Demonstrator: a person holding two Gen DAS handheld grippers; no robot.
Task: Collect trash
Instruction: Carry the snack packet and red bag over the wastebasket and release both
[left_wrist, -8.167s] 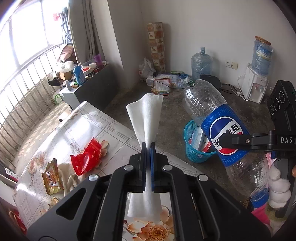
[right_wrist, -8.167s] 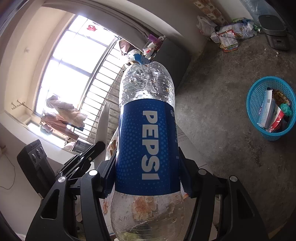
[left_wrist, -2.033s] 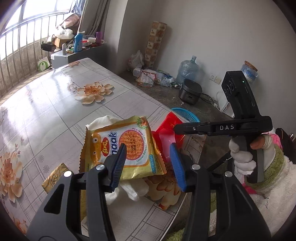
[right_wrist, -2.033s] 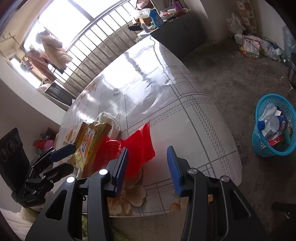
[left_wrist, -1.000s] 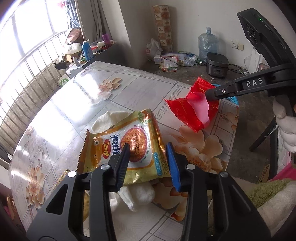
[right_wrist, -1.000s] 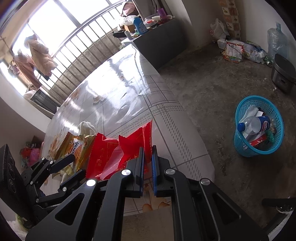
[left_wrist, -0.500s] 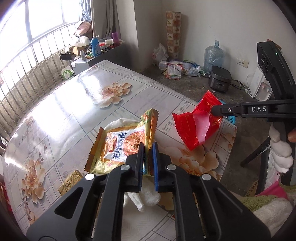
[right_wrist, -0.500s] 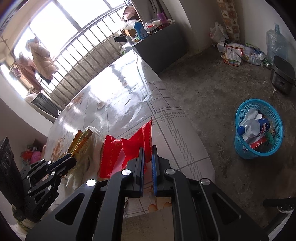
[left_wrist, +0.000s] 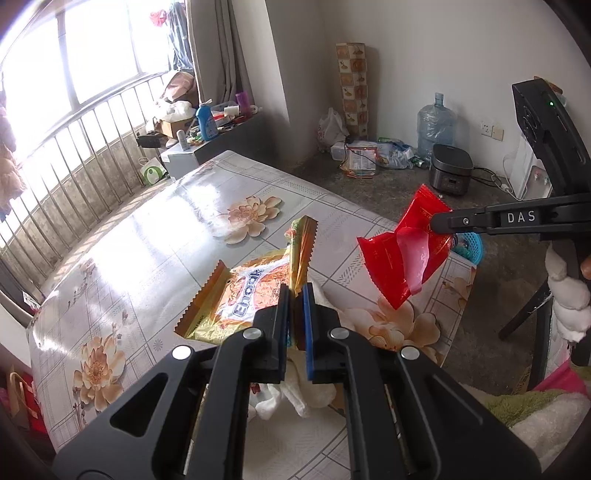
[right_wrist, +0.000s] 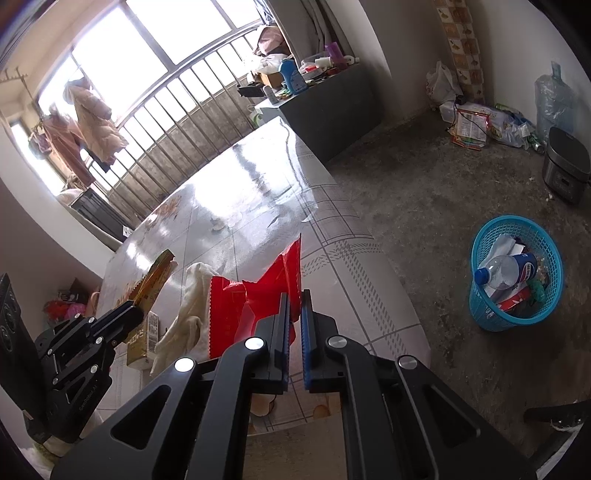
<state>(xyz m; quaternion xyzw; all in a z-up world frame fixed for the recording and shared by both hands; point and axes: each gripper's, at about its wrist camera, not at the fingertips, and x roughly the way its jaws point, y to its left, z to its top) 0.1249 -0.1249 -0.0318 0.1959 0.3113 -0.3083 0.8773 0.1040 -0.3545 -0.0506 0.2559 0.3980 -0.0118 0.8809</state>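
the left gripper (left_wrist: 295, 295) has just been closing and now pinches the yellow snack wrapper (left_wrist: 255, 291) by its edge — lifted off the tabletop (left_wrist: 147, 236). the right gripper (right_wrist: 294, 306) is clamped on the red wrapper (right_wrist: 258, 295), held above the tabletop edge — the blue basket (right_wrist: 515, 321) sits on the floor, well apart.

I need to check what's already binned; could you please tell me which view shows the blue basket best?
The right wrist view: the blue basket sits fully visible on the floor, bottle inside. The left wrist view shows only a sliver.

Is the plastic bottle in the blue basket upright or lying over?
Lying over: the plastic bottle rests tilted on other rubbish in the blue basket, its blue cap pointing sideways.
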